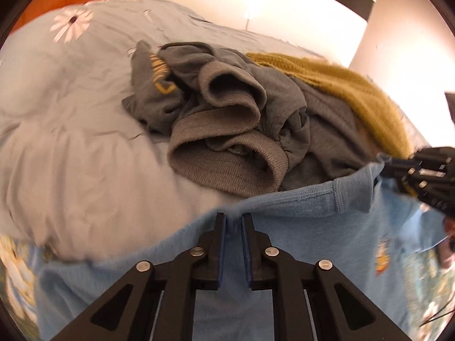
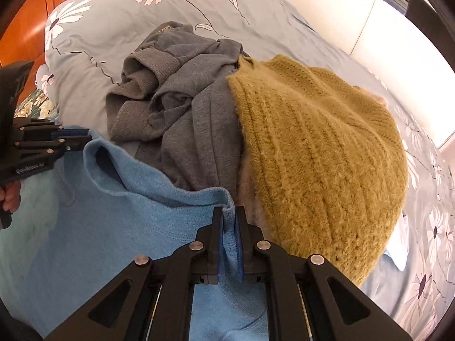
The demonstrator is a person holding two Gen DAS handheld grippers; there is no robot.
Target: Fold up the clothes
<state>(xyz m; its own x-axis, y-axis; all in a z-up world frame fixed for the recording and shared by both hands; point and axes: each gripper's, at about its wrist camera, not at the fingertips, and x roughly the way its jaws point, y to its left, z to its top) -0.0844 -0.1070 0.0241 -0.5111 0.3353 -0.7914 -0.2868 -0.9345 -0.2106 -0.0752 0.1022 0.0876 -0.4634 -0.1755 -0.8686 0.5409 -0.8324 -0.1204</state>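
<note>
1. A light blue top (image 1: 284, 227) hangs stretched between two handheld grippers, above a bed covered by a pale blue quilt (image 1: 71, 128) printed with white daisies.
2. The left gripper (image 1: 233, 218) is nearly closed, its two black fingers with blue pads pinching the upper edge of the blue top.
3. The right gripper (image 2: 229, 213) is also almost fully closed, clamped on the same upper edge of the top, further along.
4. From the left wrist view, the right gripper enters at the far right, holding a corner of the blue cloth.
5. From the right wrist view, the left gripper appears at the far left, with a person's fingers (image 2: 10, 196) wrapped around its handle.
6. Behind the blue top lies a crumpled grey sweatshirt (image 2: 182, 108) with ribbed cuffs and yellow lettering.
7. Beside it, overlapping its right side, lies a fuzzy mustard-yellow knitted sweater (image 2: 318, 153).
8. A reddish wooden headboard (image 2: 25, 20) shows at the top left of the right wrist view.
</note>
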